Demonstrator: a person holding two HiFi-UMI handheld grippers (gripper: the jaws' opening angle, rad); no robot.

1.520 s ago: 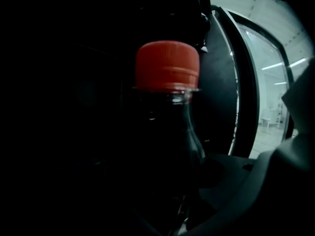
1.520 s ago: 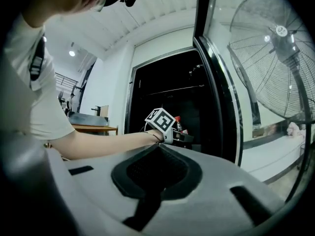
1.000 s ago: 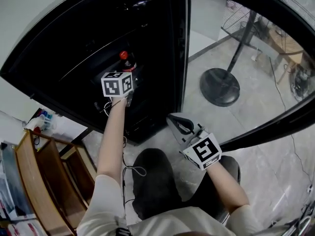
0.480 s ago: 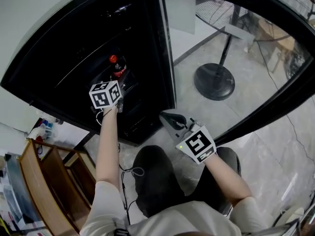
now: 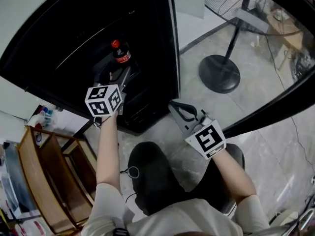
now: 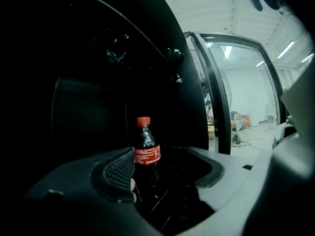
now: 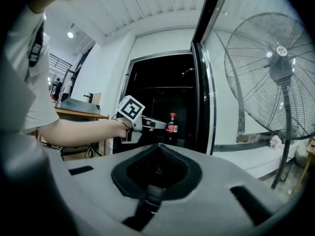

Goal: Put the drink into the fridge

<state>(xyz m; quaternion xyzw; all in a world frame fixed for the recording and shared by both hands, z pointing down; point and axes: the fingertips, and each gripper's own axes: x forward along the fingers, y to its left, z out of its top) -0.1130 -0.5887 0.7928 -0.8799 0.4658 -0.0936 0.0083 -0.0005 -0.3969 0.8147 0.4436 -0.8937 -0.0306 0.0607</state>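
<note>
While the red-capped cola bottle (image 5: 120, 53) stands in the black fridge (image 5: 69, 38), left gripper (image 5: 114, 75) jaws, just narrowing, gape empty short of it; right gripper (image 5: 180, 113) jaws together, empty.

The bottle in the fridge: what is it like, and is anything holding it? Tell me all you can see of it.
The bottle is small, clear plastic as it looks, filled with a dark drink, with a red cap and a red label round its upper part. It stands upright inside the dark fridge. The left gripper is just in front of it. Its jaws have just closed a little but stand open and do not press on the bottle.
</note>
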